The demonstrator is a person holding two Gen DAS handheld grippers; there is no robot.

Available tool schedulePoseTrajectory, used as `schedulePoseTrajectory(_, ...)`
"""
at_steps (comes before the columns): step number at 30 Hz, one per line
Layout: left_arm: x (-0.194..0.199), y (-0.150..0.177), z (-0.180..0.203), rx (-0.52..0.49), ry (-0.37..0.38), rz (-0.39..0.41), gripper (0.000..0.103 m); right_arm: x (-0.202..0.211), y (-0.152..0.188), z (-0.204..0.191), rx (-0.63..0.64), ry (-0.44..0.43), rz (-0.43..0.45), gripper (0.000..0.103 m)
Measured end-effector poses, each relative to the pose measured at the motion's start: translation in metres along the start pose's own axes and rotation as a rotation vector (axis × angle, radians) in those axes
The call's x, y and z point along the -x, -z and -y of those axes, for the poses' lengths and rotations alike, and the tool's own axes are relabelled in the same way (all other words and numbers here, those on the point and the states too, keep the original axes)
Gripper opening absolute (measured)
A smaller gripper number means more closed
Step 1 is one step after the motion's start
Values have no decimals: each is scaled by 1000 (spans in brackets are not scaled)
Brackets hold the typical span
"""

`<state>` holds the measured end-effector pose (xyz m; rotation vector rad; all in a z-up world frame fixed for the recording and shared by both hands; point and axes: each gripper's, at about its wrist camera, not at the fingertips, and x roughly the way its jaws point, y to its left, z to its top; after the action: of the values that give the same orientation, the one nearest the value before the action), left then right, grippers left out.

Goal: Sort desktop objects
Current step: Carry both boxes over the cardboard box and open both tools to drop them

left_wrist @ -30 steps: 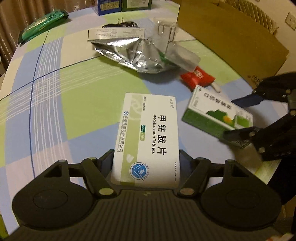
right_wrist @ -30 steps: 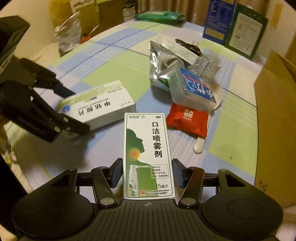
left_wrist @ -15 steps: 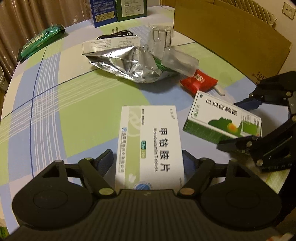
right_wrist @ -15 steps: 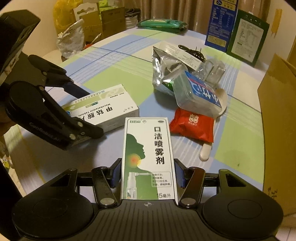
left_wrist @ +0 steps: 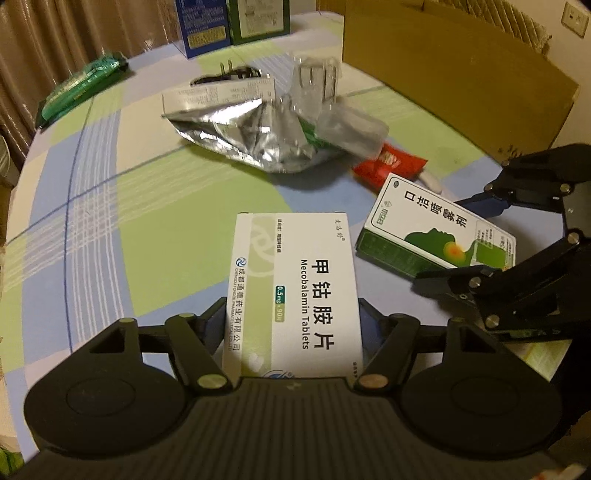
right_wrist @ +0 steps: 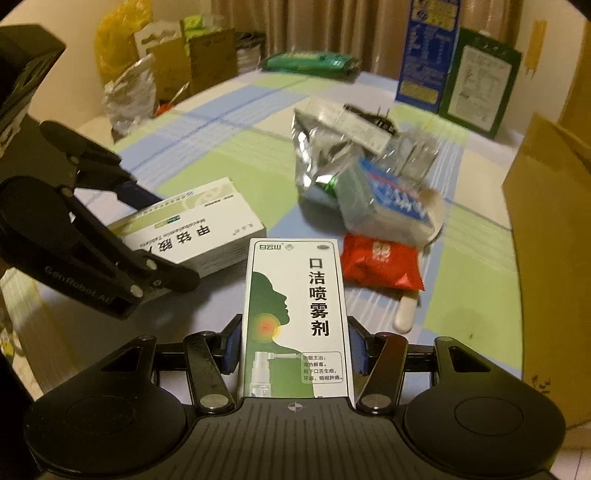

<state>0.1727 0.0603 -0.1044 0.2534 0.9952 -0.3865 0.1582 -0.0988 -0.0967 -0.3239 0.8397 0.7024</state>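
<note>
Both boxes have risen clear of the tabletop since the earlier frames, each carried up in its own gripper. Left gripper [left_wrist: 291, 325] is clenched on the white Mecobalamin tablet box [left_wrist: 295, 288], its fingers pressing the long sides of the box near the camera end. Right gripper [right_wrist: 293, 347] is likewise clamped on the green-and-white throat spray box [right_wrist: 295, 314], held flat with its printed face up. Seen from the left wrist, the spray box [left_wrist: 432, 232] hangs just beside the tablet box, to its right, the two apart.

Beneath them the tabletop [left_wrist: 166, 221] wears a cloth of pale green, blue and cream blocks crossed by thin blue lines. Toward the middle lies a loose heap: a crumpled silver foil bag [left_wrist: 251, 140], clear plastic packaging [left_wrist: 317, 81] and a red packet [left_wrist: 388, 166] at the heap's near side. A green packet [left_wrist: 81, 88] rests near the far left edge, and a blue carton [left_wrist: 203, 26] stands with a dark green carton [left_wrist: 258, 18] at the far edge. A brown cardboard box [left_wrist: 461, 74] rises at the right edge. Brown curtains [left_wrist: 55, 37] hang behind the table, and bags and cartons [right_wrist: 166, 59] crowd the floor beyond it.
</note>
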Motion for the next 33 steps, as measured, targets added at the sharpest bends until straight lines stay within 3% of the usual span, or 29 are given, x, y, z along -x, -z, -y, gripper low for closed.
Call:
schedulePoseTrajectory(8,32,-16,3,35,-20,87,67,35,-12,12,-79,50,89,53)
schedulePoseTrajectory(15,58,-50,22,46,4,185,67,78,-31,34,-111,138,170,53)
schedulePoseTrajectory(25,94,-128,83,28,110,367,67,155,-51,116,-183,325,209,53)
schedulePoseTrajectory(33,69,-182,154,-49,226,347,67,186,-21,184,-283,426,163,53)
